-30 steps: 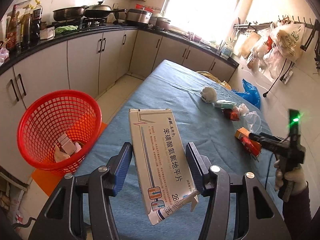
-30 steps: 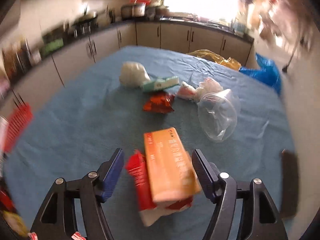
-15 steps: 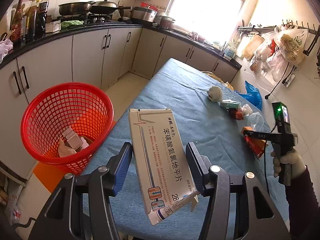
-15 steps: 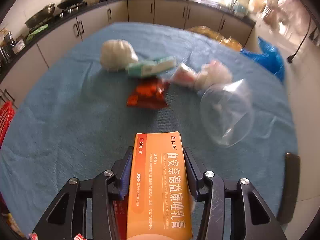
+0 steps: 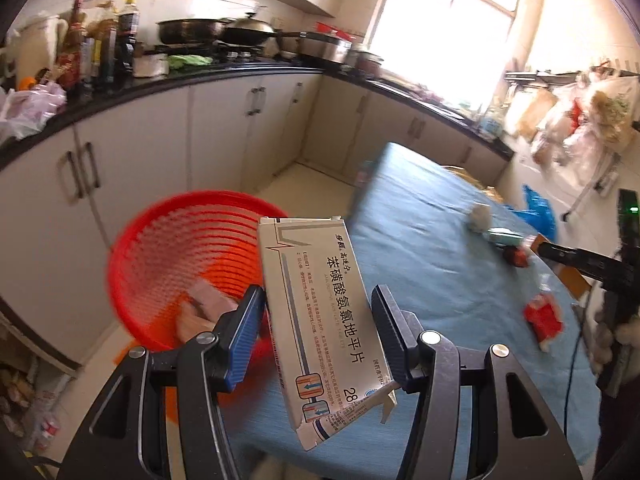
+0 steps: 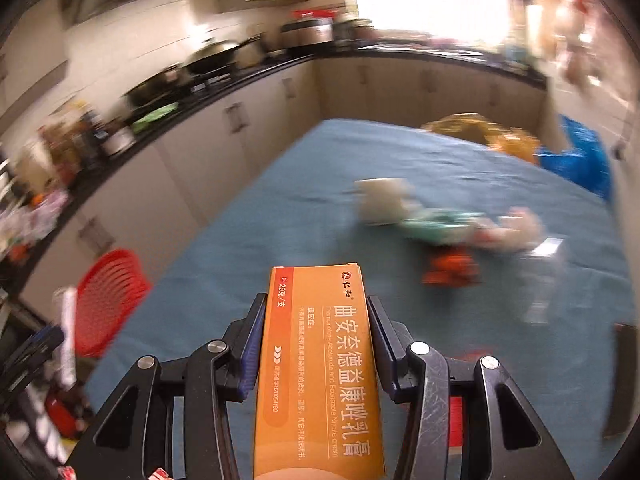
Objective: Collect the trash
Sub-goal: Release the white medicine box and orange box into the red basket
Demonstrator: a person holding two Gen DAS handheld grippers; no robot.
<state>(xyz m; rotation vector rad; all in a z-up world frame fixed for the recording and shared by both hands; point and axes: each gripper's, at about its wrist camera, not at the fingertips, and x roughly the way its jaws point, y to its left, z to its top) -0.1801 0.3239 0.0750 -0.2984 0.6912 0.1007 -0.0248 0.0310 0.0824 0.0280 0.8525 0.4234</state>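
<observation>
My left gripper (image 5: 318, 292) is shut on a white medicine box (image 5: 324, 320), held tilted beside the table's left edge. Right behind it on the floor stands the red basket (image 5: 172, 256) with some cartons inside. My right gripper (image 6: 316, 300) is shut on an orange cream box (image 6: 320, 360), both pads pressed to its sides, above the blue-covered table (image 6: 260, 240). In the left wrist view the right gripper (image 5: 560, 258) shows at the far right with that box, above a red packet (image 5: 542, 316) on the cloth.
Further trash lies mid-table: a white wad (image 6: 380, 200), a green box (image 6: 436, 224), a red wrapper (image 6: 448, 268) and a clear plastic cup (image 6: 544, 280). Kitchen cabinets (image 5: 224, 128) run along the left. The basket (image 6: 108, 300) sits off the table's left side.
The right gripper closed on the orange box and lifted it, leaving the red packet on the cloth. The left gripper carried the white box left, so the basket now sits right behind it.
</observation>
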